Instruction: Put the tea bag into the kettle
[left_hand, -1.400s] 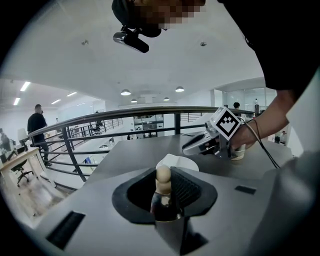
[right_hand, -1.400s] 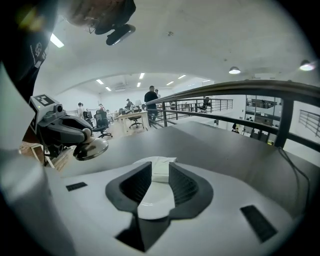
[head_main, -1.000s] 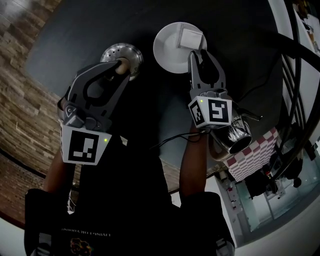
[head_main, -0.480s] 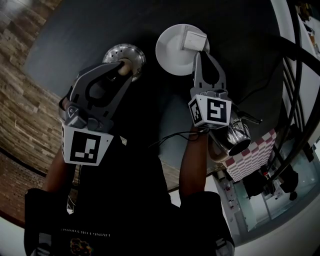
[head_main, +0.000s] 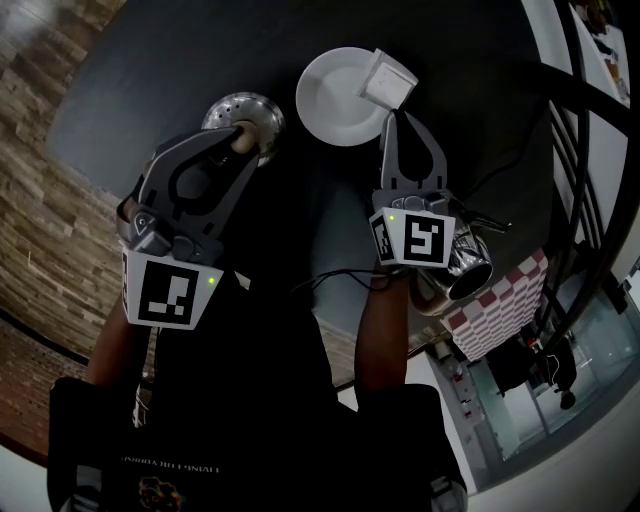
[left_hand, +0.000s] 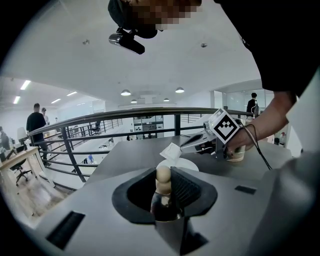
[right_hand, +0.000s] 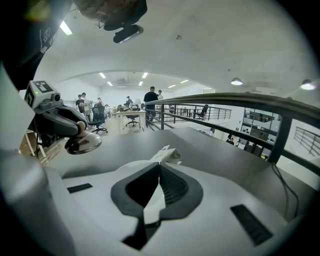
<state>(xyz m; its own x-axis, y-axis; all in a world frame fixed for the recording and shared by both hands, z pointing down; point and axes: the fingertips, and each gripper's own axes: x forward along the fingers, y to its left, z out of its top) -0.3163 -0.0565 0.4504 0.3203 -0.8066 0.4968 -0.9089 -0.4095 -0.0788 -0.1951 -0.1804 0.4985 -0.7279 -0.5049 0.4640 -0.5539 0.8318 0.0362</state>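
A white square tea bag (head_main: 388, 80) hangs just over the far right rim of a white plate (head_main: 330, 95), and my right gripper (head_main: 400, 112) is shut on its near edge. The right gripper view shows the tea bag (right_hand: 167, 154) sticking out past the closed jaws. A steel kettle (head_main: 468, 262) lies below my right hand, its opening towards the table's edge. My left gripper (head_main: 240, 135) is shut on the pale knob (left_hand: 163, 175) of the steel kettle lid (head_main: 243, 112), which it holds above the dark table (head_main: 150, 80).
A black cable (head_main: 340, 272) runs across the table near my right wrist. A red and white checked cloth (head_main: 500, 300) lies beside the kettle at the table's right edge. A black railing (head_main: 585, 150) stands beyond that edge, with a drop to the floor below.
My right gripper has risen a little with the tea bag, which lay on the plate and now hangs past its rim. The left gripper and lid have stayed put.
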